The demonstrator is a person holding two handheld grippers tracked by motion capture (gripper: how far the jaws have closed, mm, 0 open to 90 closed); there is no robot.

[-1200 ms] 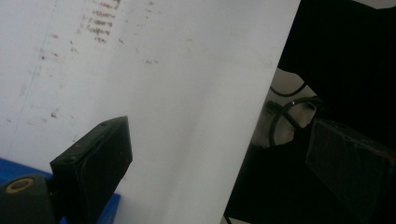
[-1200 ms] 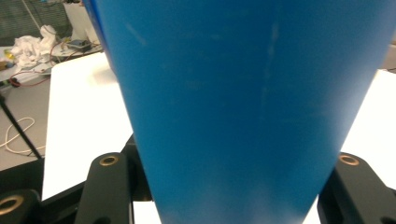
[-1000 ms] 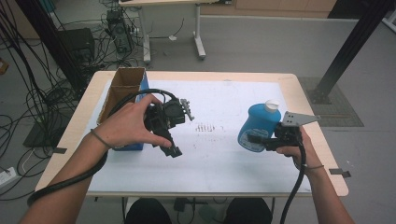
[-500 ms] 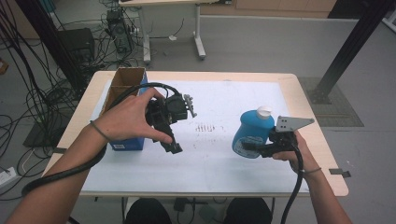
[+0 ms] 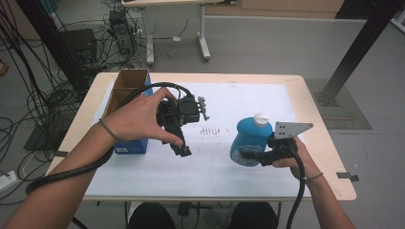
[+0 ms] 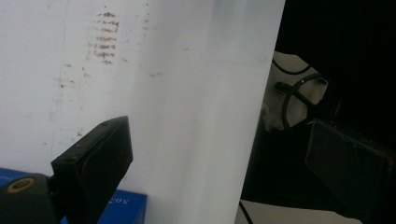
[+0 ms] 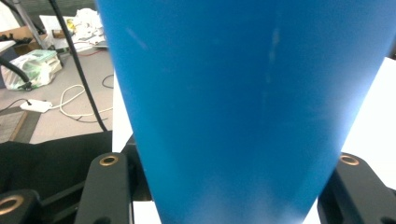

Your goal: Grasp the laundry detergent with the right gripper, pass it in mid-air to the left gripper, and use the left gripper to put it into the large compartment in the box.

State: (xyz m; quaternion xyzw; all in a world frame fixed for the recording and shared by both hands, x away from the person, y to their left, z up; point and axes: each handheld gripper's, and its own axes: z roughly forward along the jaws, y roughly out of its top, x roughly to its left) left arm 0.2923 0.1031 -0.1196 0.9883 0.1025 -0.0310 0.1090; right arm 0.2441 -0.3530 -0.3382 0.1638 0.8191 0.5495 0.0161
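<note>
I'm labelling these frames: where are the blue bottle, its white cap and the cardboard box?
blue bottle [image 5: 246, 139], high view, its body.
white cap [image 5: 261, 119], high view, its top.
cardboard box [image 5: 125, 90], high view, its open rim.

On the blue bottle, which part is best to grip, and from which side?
Grip the blue bottle across its wide body below the white cap, coming from its right, probably. The right gripper holds it just so, jaws on either side, and the body offers broad faces where the cap is small.
</note>
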